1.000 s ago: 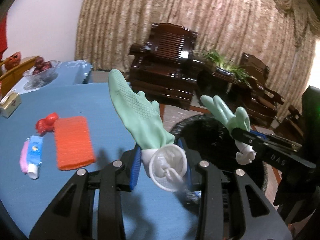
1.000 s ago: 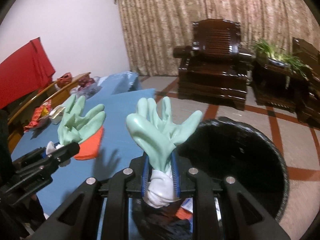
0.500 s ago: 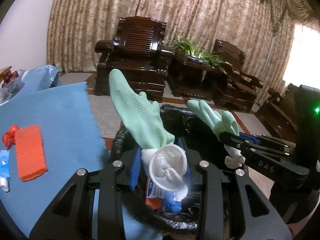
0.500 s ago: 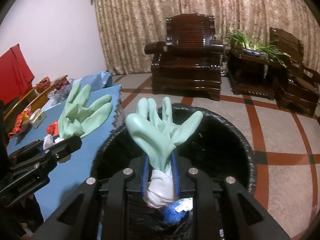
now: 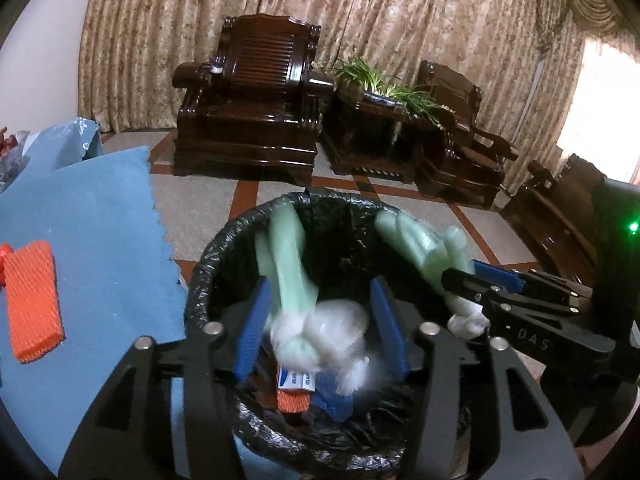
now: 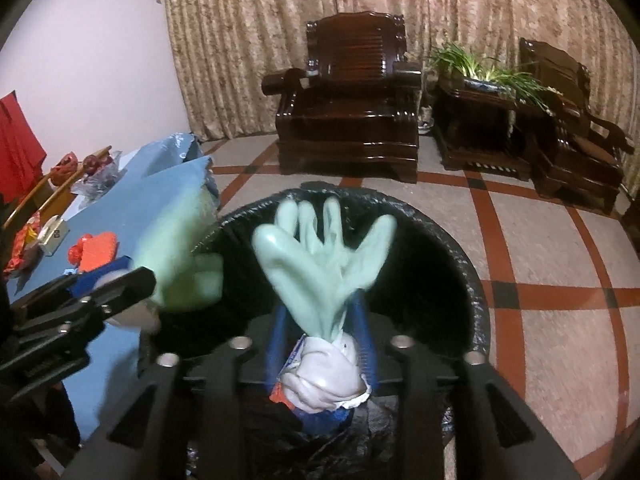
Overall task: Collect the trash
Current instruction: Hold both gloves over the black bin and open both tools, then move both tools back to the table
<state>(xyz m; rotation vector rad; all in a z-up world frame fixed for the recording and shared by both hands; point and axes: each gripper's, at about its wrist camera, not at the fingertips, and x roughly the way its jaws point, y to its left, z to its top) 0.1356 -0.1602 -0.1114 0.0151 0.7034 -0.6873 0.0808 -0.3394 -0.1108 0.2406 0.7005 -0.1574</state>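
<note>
Release of both gloves over bin.

Positioned above black-lined bin [image 5: 224,240], lower centre of frame, for straight drop. Left hand-held gripper [image 5: 320,320]: jaws opening, blurred mint glove [image 5: 288,264] slipping free between them. Right hand-held gripper [image 6: 324,336]: jaws opening, second mint glove [image 6: 320,264] upright between pads, white cuff bunched. Orange scrap [image 5: 34,300] left on table [image 5: 100,220].

Home living room: carved armchairs [image 5: 256,96], drapes [image 5: 400,20].
</note>
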